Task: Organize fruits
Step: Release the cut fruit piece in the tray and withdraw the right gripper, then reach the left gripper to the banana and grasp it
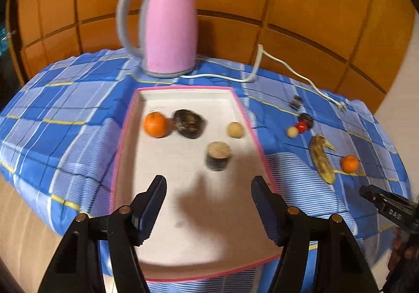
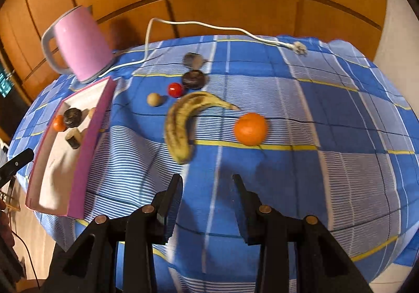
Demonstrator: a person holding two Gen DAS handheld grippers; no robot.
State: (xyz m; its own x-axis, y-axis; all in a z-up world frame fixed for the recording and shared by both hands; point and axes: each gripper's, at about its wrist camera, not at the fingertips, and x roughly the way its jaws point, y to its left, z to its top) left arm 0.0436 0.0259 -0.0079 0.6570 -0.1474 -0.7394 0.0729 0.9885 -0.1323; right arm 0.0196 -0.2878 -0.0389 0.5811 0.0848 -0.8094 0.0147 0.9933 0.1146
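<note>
A white tray with a pink rim (image 1: 123,136) holds an orange (image 1: 155,124), a dark flat fruit (image 1: 188,124), a small tan ball (image 1: 235,130) and a dark-sided stump piece (image 1: 218,156). My left gripper (image 1: 209,184) is open and empty above the tray's near half. On the cloth to the right lie a spotted banana (image 2: 180,125), an orange (image 2: 250,128), a red ball (image 2: 175,89), a tan ball (image 2: 154,99) and a dark round fruit (image 2: 193,79). My right gripper (image 2: 207,183) is open and empty, just short of the banana.
A pink kettle (image 1: 169,28) stands behind the tray, its white cord (image 2: 209,27) trailing across the blue checked cloth (image 2: 327,122) to a plug (image 2: 299,48). A small grey object (image 2: 193,60) lies beyond the dark fruit. Wooden panels stand behind the table.
</note>
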